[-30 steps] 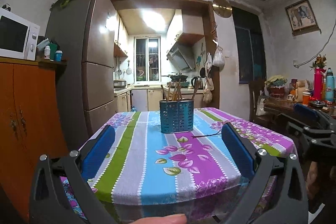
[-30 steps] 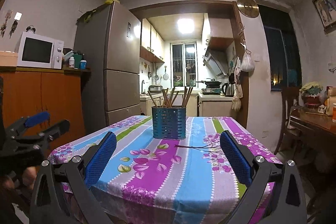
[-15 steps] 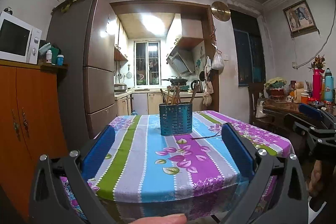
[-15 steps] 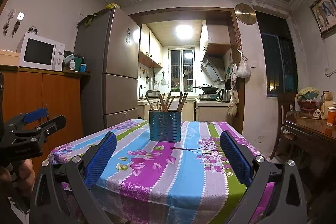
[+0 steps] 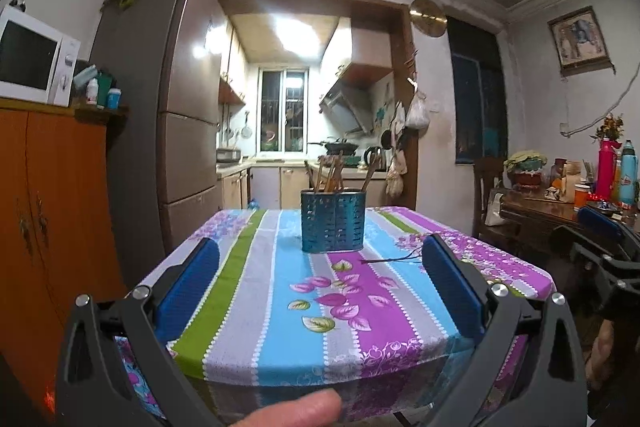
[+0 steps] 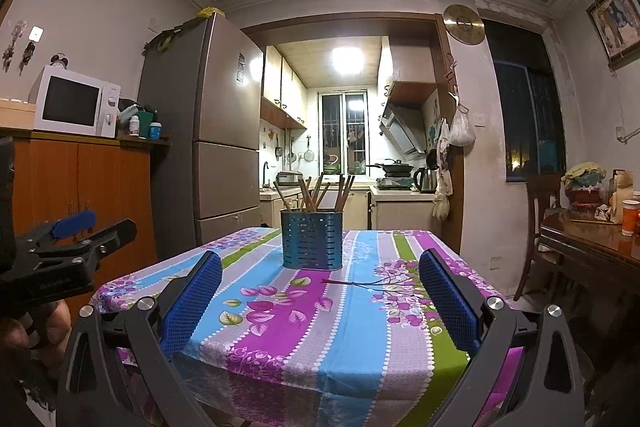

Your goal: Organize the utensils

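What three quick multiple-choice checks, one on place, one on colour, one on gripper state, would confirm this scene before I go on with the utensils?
1. Where do the loose chopsticks lie?
A. On the tablecloth, in front of and to the right of the holder
B. Inside the holder
C. On the side table

2. What colour is the utensil holder?
A. Red
B. Blue
C. White

3. How do the left gripper and right gripper stand?
A. Both shut on chopsticks
B. Left shut, right open
C. Both open, holding nothing

Answers:
1 A: thin dark sticks rest flat on the cloth, apart from the holder's base.
2 B: the perforated holder is blue, with brown chopsticks standing in it.
3 C: in each wrist view the blue pads sit wide apart with only the table between them.
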`<state>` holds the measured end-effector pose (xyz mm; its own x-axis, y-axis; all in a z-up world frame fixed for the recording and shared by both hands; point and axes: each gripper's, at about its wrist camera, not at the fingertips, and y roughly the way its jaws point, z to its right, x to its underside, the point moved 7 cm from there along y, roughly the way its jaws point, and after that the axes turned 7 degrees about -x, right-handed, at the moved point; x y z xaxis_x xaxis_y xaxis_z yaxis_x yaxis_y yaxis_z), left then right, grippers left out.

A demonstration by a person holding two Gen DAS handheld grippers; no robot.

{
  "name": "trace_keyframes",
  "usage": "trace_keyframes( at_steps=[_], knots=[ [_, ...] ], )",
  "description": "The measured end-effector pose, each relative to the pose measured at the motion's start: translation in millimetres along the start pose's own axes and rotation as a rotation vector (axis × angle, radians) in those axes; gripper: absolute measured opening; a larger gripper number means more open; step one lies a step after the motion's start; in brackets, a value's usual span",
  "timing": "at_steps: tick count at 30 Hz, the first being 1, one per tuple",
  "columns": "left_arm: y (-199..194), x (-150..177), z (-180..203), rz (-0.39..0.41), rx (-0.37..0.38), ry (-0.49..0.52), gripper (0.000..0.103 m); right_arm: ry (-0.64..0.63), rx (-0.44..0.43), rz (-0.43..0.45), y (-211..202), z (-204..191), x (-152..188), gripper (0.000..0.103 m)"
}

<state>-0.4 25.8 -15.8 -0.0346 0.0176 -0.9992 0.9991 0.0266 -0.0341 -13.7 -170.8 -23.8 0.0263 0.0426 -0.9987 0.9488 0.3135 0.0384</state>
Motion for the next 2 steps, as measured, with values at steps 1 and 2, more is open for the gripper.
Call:
trace_keyframes(
  at_steps=[1,2],
  knots=[
    [0.7,0.7,0.8,-0.001,-0.005,0.005,0.098,0.000,0.003,0.000,0.0,0.6,-0.1,0.098],
    [2.5,1.7,2.3,-0.008,-0.009,0.014,0.098,0.002,0.005,-0.002,0.6,1.6,0.1,0.098]
  ],
)
